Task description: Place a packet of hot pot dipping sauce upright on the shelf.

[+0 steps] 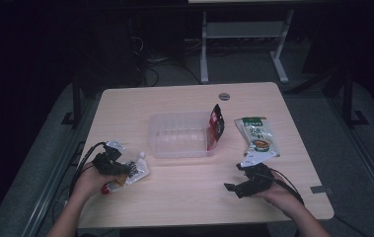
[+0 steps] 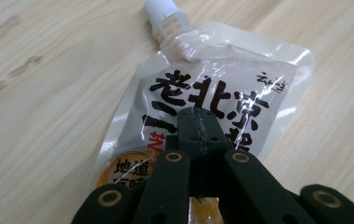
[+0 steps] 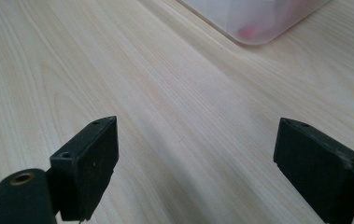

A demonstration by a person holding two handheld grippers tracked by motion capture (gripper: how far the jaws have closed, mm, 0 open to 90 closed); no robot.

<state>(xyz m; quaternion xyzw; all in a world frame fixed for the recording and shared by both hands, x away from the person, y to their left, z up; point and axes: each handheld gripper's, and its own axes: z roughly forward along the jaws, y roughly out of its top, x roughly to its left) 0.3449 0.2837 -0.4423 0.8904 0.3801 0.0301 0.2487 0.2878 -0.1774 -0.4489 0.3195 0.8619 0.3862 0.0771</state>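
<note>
A white spout pouch (image 1: 136, 171) with black characters and a white cap lies flat near the table's front left. In the left gripper view the pouch (image 2: 221, 70) spreads out under my left gripper (image 2: 197, 125), whose jaws are pressed together above its printed face with nothing seen between them. In the high view my left gripper (image 1: 110, 163) sits over the pouch's left end. My right gripper (image 1: 243, 181) hovers low near the front right with its jaws wide apart. Bare wood lies between the jaws of my right gripper (image 3: 198, 154).
A clear plastic container (image 1: 161, 143) stands mid-table, with a red and black packet (image 1: 216, 125) leaning at its right end. Its corner (image 3: 258, 21) shows ahead of the right gripper. A green and white pouch (image 1: 257, 139) lies right of it. A grey grommet (image 1: 224, 96) marks the far edge.
</note>
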